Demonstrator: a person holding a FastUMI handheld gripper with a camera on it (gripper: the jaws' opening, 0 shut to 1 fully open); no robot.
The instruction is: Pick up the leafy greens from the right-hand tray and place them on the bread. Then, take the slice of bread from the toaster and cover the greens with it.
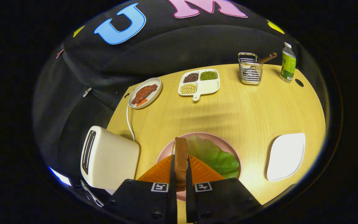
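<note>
One slice of bread (181,158) stands on edge, pinched between both fingers of the tool (181,174), above one pink plate (225,144) holding one green leaf (213,154). One toaster (109,158) sits just left. One white tray (286,157) lies right; bare worktop (238,112) stretches beyond.

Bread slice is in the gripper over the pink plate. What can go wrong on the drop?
1. The gripper pinches the bread slice on edge, upright; released like that, it may topple off-centre rather than lie flat.
2. The lettuce leaf spreads toward the far side of the pink plate, so the slice may leave part uncovered.
3. The toaster stands close beside the plate; a sideways swing might clip it.
</note>
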